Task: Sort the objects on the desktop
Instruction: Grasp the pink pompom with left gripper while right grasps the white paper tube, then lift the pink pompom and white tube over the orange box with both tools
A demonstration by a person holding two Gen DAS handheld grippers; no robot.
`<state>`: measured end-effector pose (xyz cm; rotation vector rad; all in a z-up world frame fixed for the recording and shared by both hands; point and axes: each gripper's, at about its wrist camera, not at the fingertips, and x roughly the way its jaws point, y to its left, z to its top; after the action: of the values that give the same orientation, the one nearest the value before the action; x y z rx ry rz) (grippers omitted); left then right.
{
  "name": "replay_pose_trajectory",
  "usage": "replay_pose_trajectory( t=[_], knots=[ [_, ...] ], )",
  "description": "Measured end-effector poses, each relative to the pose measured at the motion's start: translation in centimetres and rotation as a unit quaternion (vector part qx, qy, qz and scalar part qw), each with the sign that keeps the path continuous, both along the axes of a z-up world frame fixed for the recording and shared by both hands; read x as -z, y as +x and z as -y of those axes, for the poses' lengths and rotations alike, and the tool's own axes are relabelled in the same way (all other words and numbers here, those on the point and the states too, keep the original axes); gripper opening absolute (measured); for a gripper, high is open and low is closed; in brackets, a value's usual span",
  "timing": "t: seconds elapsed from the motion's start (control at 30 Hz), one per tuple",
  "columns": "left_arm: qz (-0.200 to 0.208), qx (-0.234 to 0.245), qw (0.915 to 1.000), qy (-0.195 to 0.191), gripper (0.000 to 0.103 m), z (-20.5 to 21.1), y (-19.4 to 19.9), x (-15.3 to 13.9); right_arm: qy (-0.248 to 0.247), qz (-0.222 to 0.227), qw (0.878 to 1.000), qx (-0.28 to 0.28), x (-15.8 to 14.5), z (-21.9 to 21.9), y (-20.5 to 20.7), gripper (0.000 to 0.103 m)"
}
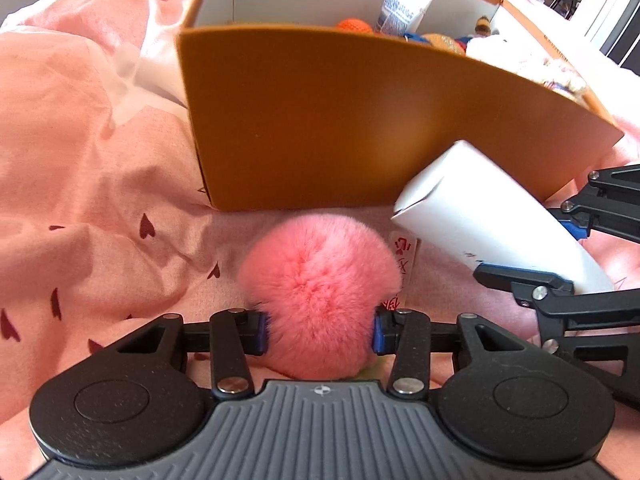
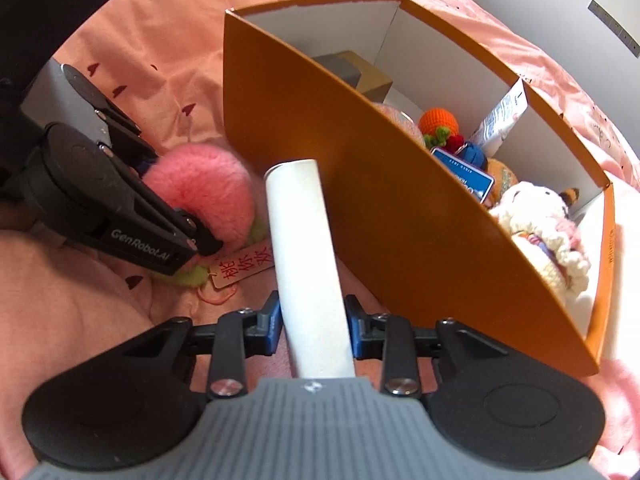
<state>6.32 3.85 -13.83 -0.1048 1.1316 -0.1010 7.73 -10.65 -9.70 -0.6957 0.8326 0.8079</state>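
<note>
Left claw (image 1: 320, 330) has its blue pads (image 1: 261, 330) pressed into both sides of a fluffy pink peach-shaped plush (image 1: 320, 284), fur bulging round them; jaws about half spread, gripping it. Plush rests on the pink heart-print bedsheet (image 1: 100, 184), just in front of the orange cardboard box (image 1: 340, 120). Paper tag with red characters (image 1: 404, 252) pokes out at the plush's right side, green leaf bit barely visible underneath.

Right claw (image 2: 312, 326) is clamped on a white rectangular carton (image 2: 306, 248), pads (image 2: 274, 322) tight on its two long faces, jaws fairly narrow. Carton points away from the camera, tilted, far end close to the box's orange front wall; can't tell if it touches. In the left wrist view the same carton (image 1: 480, 208) sits right of the plush, near it, tag between them.

Right wrist view: left claw (image 2: 192, 236) comes in from the left onto the plush (image 2: 200, 188), tag (image 2: 244, 270) lying on the sheet beside the carton.

Box interior is white with dividers. Inside: orange crochet fruit (image 2: 438, 122), blue card (image 2: 464, 172), white tube with blue print (image 2: 500, 120), cream crochet doll (image 2: 540, 228), small grey-and-tan box (image 2: 352, 68) in the far compartment.
</note>
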Motion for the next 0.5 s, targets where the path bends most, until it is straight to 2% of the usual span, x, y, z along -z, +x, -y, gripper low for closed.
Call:
replay_pose_trajectory(
  t=[0.17,0.5],
  knots=[
    [0.019,-0.002,0.9998,-0.008,0.051,-0.4,-1.3,-2.1,-0.007,0.031,0.999,-0.024,-1.9,0.3,-1.0,0.031],
    [0.061,0.017,0.9978,-0.021,0.051,-0.2,-1.3,-6.9,0.021,0.06,0.997,-0.047,-6.6,1.6,-3.1,0.031]
  ],
)
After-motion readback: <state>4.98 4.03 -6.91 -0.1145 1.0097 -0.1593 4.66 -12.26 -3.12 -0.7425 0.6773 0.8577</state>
